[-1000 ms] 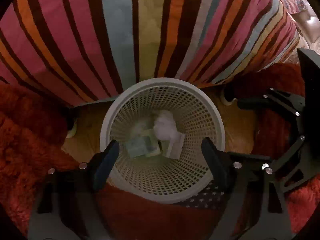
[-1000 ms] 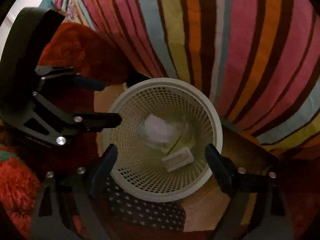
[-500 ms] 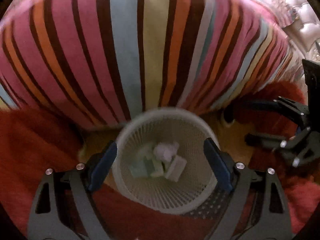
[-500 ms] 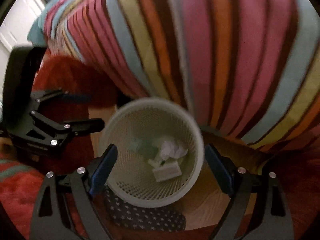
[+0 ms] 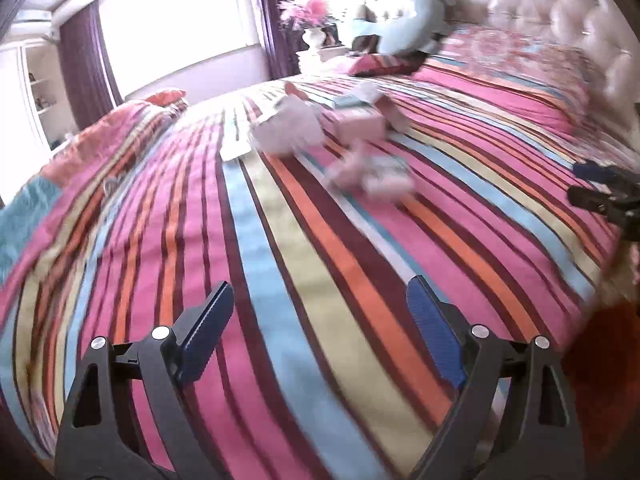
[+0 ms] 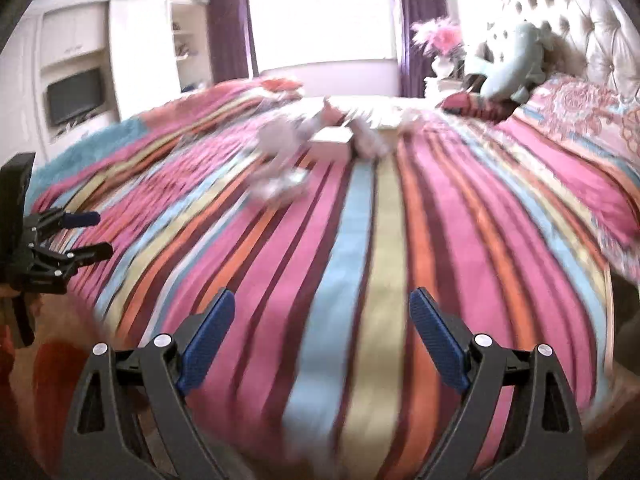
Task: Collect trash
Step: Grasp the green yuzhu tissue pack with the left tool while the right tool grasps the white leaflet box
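Several pieces of pale trash lie on the striped bedspread (image 5: pixel 304 264): a crumpled paper wad (image 5: pixel 286 130), a small box (image 5: pixel 358 126) and a crumpled wrapper (image 5: pixel 370 174). In the right wrist view they show as the wad (image 6: pixel 280 140), the box (image 6: pixel 332 140) and the wrapper (image 6: pixel 280 184). All are blurred. My left gripper (image 5: pixel 320 320) is open and empty, over the bed's near side, well short of the trash. My right gripper (image 6: pixel 322 328) is open and empty, likewise short of it. The waste basket is out of view.
A tufted headboard (image 5: pixel 560 12) and pillows (image 5: pixel 500 64) stand at the right. A teal plush toy (image 6: pixel 512 64) lies by the pillows. A folded blanket (image 5: pixel 120 136) lies at the far left of the bed. A red rug (image 6: pixel 52 364) lies beside the bed.
Both grippers have lifted from over the white basket on the floor and now point across the bed top. The basket has left both views. Both stay open and empty.
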Demonstrator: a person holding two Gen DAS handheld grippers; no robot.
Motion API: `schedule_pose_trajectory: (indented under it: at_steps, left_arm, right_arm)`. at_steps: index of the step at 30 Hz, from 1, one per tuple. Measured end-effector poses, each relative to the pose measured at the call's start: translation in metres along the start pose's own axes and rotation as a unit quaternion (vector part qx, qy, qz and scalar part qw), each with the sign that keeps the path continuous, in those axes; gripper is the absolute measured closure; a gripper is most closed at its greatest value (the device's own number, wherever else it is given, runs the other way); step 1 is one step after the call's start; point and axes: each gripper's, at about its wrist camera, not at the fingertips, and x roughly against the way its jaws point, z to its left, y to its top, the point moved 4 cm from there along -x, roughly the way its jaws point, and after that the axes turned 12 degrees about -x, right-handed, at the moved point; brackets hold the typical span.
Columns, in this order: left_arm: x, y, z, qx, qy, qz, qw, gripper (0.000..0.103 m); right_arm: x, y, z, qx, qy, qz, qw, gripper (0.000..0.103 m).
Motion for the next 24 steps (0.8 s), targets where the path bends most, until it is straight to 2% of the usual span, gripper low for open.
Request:
schedule_pose_trajectory:
  at_steps: [2,5,8,10,12,15,17,21,24]
  left_arm:
    - [-0.029,0.022,0.005,0.003,-0.012,0.005,0.9999,0.017]
    - [-0.069,0.045,0.006,0.018,-0.026,0.029,0.9991,0.017]
    - [-0.087,0.062,-0.01,0.046,-0.073,0.029,0.9958,0.017]
    - [-0.097,0.07,-0.023,0.03,-0.068,0.031,0.9968,0.017]
    - [-0.113,0.076,-0.035,0.013,-0.058,0.042,0.9973,0.017]
    - [-0.134,0.077,-0.045,0.038,-0.081,0.068,0.9936,0.017]
    - [-0.142,0.078,-0.05,0.052,-0.093,0.074,0.9915,0.017]
    - [-0.162,0.079,-0.058,0.056,-0.081,0.096,0.9905,0.017]
    - [-0.167,0.086,-0.057,0.067,-0.08,0.093,0.9901,0.017]
  right_arm:
    - [-0.034,0.032,-0.004,0.003,-0.017,0.0,1.0,0.018]
    - [-0.062,0.057,-0.013,0.003,-0.021,0.021,1.0,0.018]
    - [-0.09,0.078,-0.021,0.009,-0.04,0.035,0.999,0.018]
    - [-0.106,0.087,-0.022,0.012,-0.046,0.039,0.998,0.018]
    - [-0.127,0.098,-0.024,0.015,-0.033,0.044,0.998,0.018]
    - [-0.157,0.108,-0.026,0.056,-0.027,0.054,0.997,0.018]
    - [-0.179,0.113,-0.024,0.088,-0.045,0.06,0.993,0.018]
    - [-0.219,0.124,-0.029,0.112,-0.039,0.085,0.989,0.018]
    - [-0.241,0.129,-0.028,0.127,-0.031,0.099,0.986,0.018]
